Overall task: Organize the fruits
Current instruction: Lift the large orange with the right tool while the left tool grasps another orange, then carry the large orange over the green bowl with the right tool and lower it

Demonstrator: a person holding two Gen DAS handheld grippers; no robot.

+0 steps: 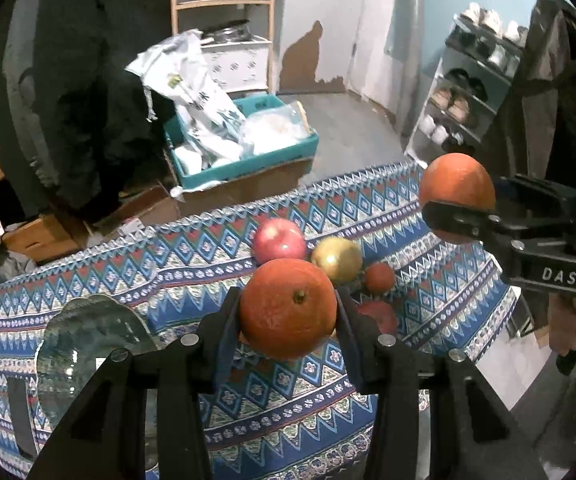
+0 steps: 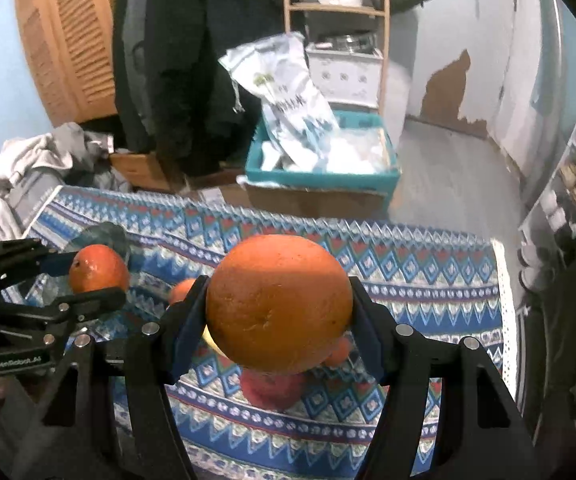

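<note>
My left gripper (image 1: 288, 300) is shut on an orange (image 1: 288, 316), held above the patterned tablecloth (image 1: 288, 408). My right gripper (image 2: 278, 300) is shut on a larger orange (image 2: 280, 308), also off the table. Each gripper shows in the other view: the right gripper (image 1: 459, 196) at the right with its orange (image 1: 457, 180), the left gripper (image 2: 88, 278) at the left with its orange (image 2: 98, 268). On the cloth lie a red apple (image 1: 279, 240), a yellow-green apple (image 1: 336, 260), a small tangerine (image 1: 379, 278) and a partly hidden red fruit (image 1: 381, 316).
A clear glass dish (image 1: 88, 340) sits on the cloth at the left. Beyond the table's far edge stand a teal crate (image 1: 248, 162) with white bags, a shoe rack (image 1: 459, 92), a wooden shelf (image 1: 224, 4) and a hanging dark coat (image 1: 88, 80).
</note>
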